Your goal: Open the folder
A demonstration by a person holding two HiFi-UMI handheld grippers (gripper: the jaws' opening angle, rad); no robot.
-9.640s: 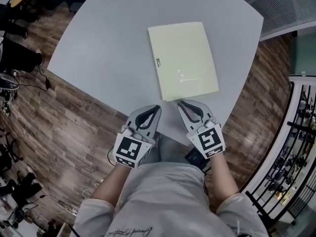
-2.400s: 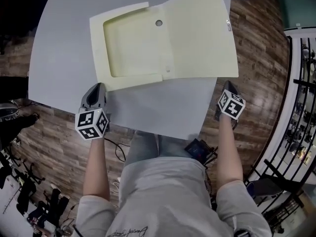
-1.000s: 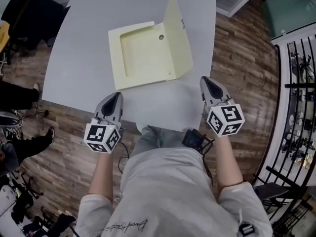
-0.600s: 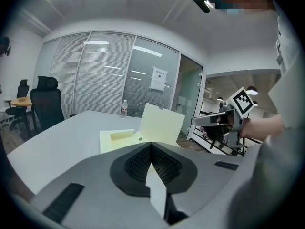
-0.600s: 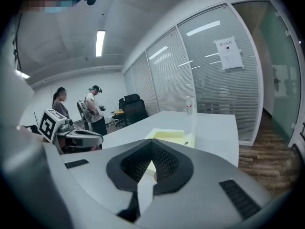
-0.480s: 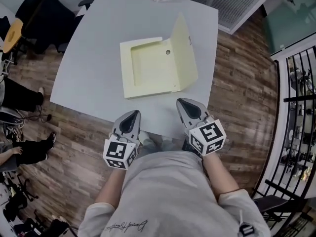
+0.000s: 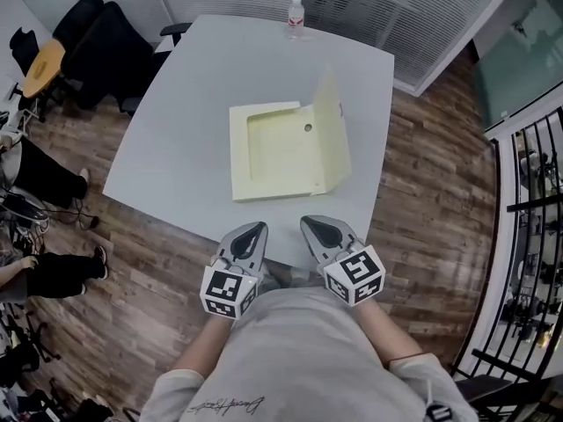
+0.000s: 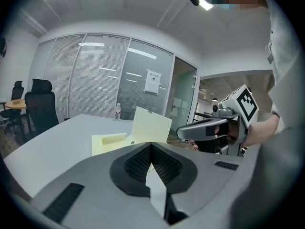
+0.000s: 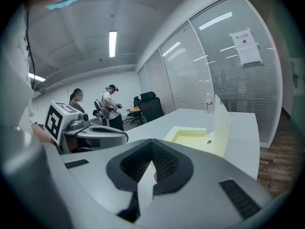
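Folder on the tabletop, cover standing nearly upright; left hand-held gripper and right hand-held gripper closed, empty, well clear. Unsupported, the cover could fall shut

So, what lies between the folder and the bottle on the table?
Nothing. In the head view, only bare table shows between the folder and the bottle.

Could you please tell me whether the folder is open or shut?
Open: the folder lies with its inside bared, and its cover stands raised along the right side.
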